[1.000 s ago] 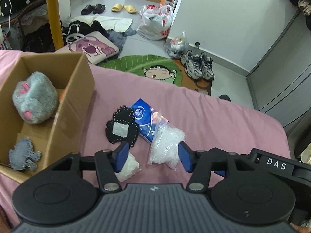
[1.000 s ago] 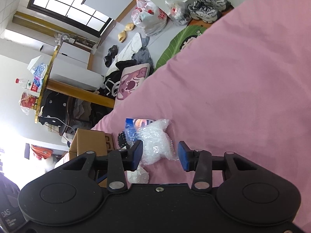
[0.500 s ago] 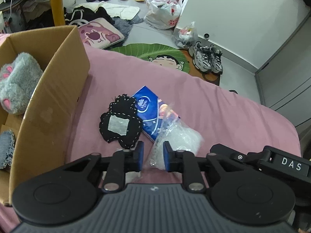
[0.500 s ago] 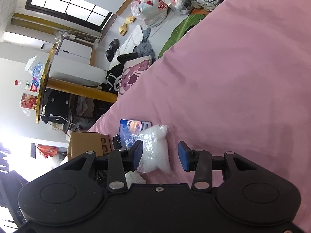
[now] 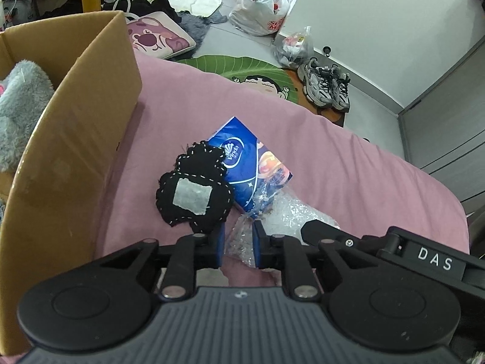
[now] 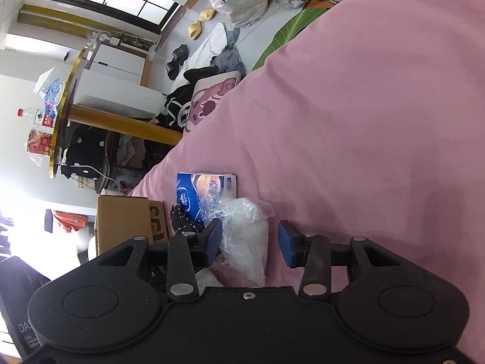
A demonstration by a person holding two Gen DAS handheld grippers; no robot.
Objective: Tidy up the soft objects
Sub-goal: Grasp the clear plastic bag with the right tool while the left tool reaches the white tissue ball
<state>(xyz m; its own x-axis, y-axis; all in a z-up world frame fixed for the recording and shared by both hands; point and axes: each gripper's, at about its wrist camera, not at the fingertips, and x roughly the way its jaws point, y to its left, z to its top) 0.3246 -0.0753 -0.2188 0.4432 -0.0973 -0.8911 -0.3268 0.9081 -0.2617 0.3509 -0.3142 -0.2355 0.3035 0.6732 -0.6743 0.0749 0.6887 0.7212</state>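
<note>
- Low in the middle of the left wrist view, the clear plastic bag (image 5: pixel 274 217) lies on the pink bed cover (image 5: pixel 348 157), and the left hand-held gripper (image 5: pixel 238 244) has its blue pads nearly together on the bag's crinkled near corner, pinching the film; a corner gives thin, slack material that two narrow pads can bite.
- Lower centre of the right wrist view, the same bag sits between the pads of the right hand-held gripper (image 6: pixel 250 242), which are spread wide; the left pad is just beside the film and the right pad stands apart from it, so this gripper seems placed to steady the bag or take it over, not to carry it.
- Just above the bag in the left view, the blue tissue pack (image 5: pixel 251 163) lies partly under the bag's far end, so a lift may drag it along.
- Left of the pack, the black stitched fabric piece (image 5: pixel 194 194) overlaps the pack's edge and lies just beside the left gripper's left pad; it looks like another soft item awaiting sorting.
- Along the left edge of the left view, the cardboard box (image 5: pixel 75 139) stands open on the bed with a grey plush toy (image 5: pixel 21 115) inside, which suggests it is where the soft things go; its wall is near the pile, keeping the carry short.
</note>
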